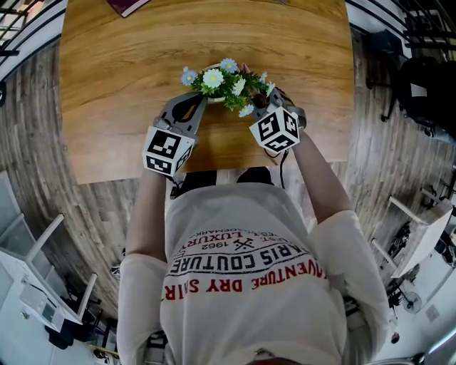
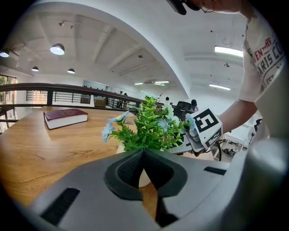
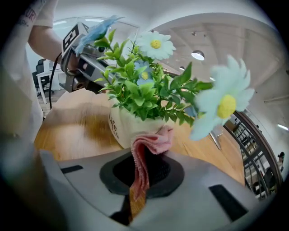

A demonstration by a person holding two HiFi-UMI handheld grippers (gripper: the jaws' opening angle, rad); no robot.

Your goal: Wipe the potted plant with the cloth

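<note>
A potted plant (image 1: 226,84) with green leaves and pale daisies stands in a white pot (image 3: 124,128) near the front of the wooden table (image 1: 114,78). My right gripper (image 3: 144,160) is shut on a pink cloth (image 3: 146,146), whose folded end presses against the pot's rim just under the leaves. In the head view the right gripper (image 1: 267,100) sits at the plant's right side. My left gripper (image 2: 143,154) is shut with nothing between its pads and points at the plant (image 2: 149,128) from the other side, close to the pot. In the head view the left gripper (image 1: 191,107) lies at the plant's left.
A dark red book (image 2: 65,117) lies farther back on the table, also at the top edge of the head view (image 1: 127,6). The table's front edge (image 1: 214,170) runs just below both grippers. Railings and office furniture surround the table.
</note>
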